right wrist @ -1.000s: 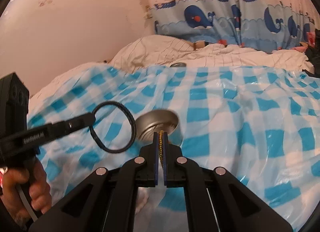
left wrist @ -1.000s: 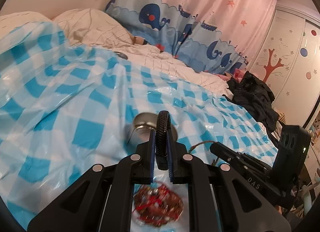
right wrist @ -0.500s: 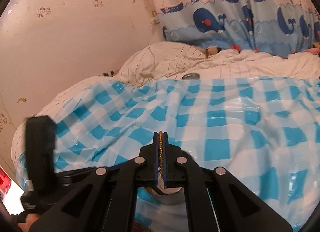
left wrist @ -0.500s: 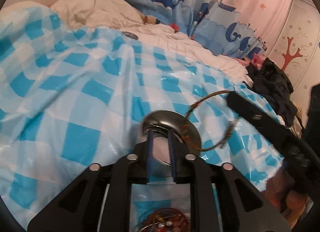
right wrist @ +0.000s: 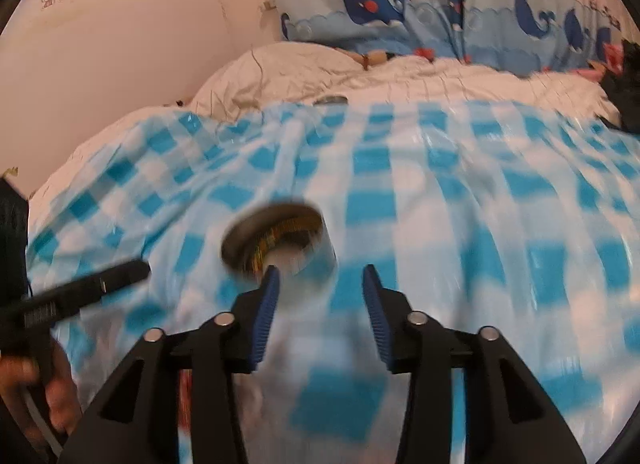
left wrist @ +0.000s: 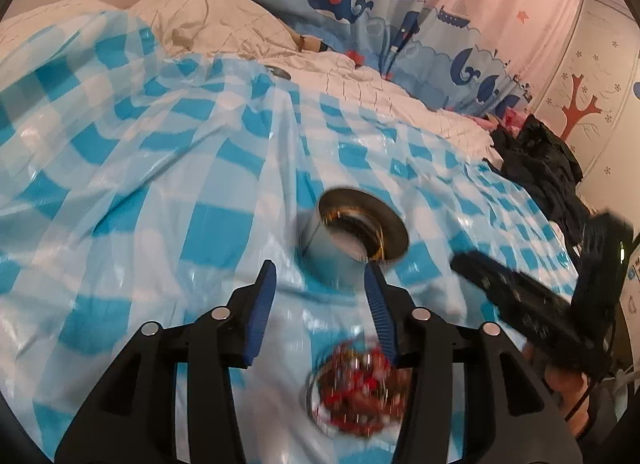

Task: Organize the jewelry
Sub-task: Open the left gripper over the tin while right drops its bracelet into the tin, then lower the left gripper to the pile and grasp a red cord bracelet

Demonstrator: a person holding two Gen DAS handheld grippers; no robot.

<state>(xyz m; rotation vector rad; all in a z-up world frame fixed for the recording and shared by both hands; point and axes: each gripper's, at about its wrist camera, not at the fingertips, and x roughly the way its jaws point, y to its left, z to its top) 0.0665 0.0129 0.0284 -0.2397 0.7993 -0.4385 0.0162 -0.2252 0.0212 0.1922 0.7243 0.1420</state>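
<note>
A round metal tin (left wrist: 340, 252) stands on the blue-and-white checked sheet (left wrist: 140, 184), just beyond my left gripper (left wrist: 319, 284). Its jaws are opening and nothing is between the blue pads (left wrist: 264, 296). A blurred glass bowl of red and gold jewellery (left wrist: 356, 392) sits under that gripper. In the right wrist view the tin (right wrist: 304, 260) is ahead and slightly left of my right gripper (right wrist: 320, 286), whose jaws are also opening and empty. A gold beaded bracelet (right wrist: 280, 233) lies inside the tin. Each gripper shows in the other's view: the right gripper (left wrist: 516, 300), the left gripper (right wrist: 80, 292).
The sheet covers a bed with a white quilt (left wrist: 224, 24) and a whale curtain (left wrist: 360, 4) behind. A small metal lid (left wrist: 280, 72) lies at the sheet's far edge. Black clothes (left wrist: 540, 168) are heaped at right. A hand (right wrist: 56, 396) holds the left gripper.
A second ago the left gripper was shut on a black ring and the right on the gold bracelet. Both passed over the tin, opened and drew back empty; the bracelet now lies in the tin.
</note>
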